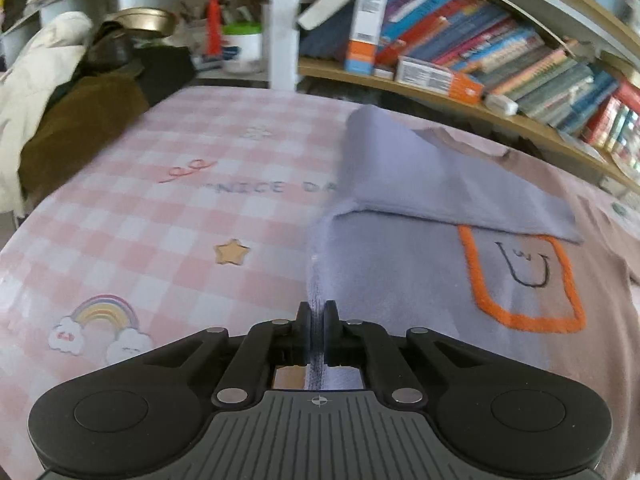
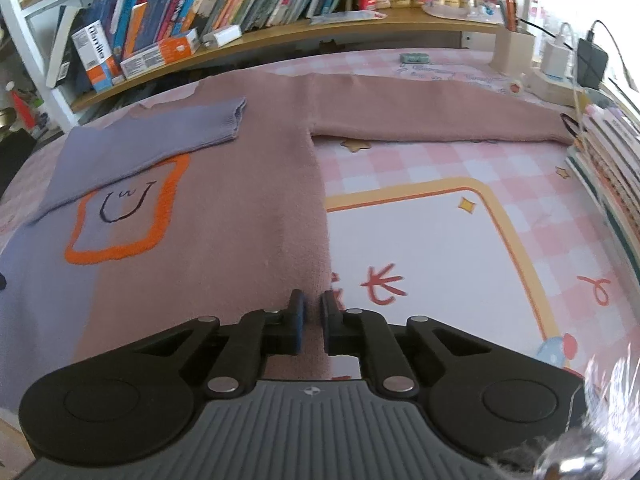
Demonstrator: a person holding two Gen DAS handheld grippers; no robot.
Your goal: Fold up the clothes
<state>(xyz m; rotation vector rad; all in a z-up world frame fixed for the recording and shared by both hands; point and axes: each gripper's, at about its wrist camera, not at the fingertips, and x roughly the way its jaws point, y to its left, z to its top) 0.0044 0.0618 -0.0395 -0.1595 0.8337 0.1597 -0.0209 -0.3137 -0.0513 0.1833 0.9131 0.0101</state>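
Two views: taken one after the other, left wrist first.
Left wrist, grip: the left hand-held gripper [image 1: 318, 322] is closed on the lilac side edge of the sweater [image 1: 400, 280], a thin ridge of knit pinched between its pads.
Left wrist, garment: the lilac sleeve [image 1: 420, 184] is already folded across the chest, lying just above the orange-outlined patch [image 1: 524, 280], probably to narrow the body before the next fold.
Left wrist, surface: the sweater lies flat on the pink checked worktop [image 1: 180, 208] (bookshelves [image 1: 500, 48] run behind it).
Right wrist, grip: the right hand-held gripper [image 2: 312, 322] is nearly closed on the mauve side edge of the same sweater [image 2: 248, 208]; a narrow gap shows, and I judge the knit is pinched.
Right wrist, garment: the mauve sleeve [image 2: 432, 108] lies stretched out sideways, not yet folded.
Judgement: both lower side edges seem gripped, so the body can be moved evenly.
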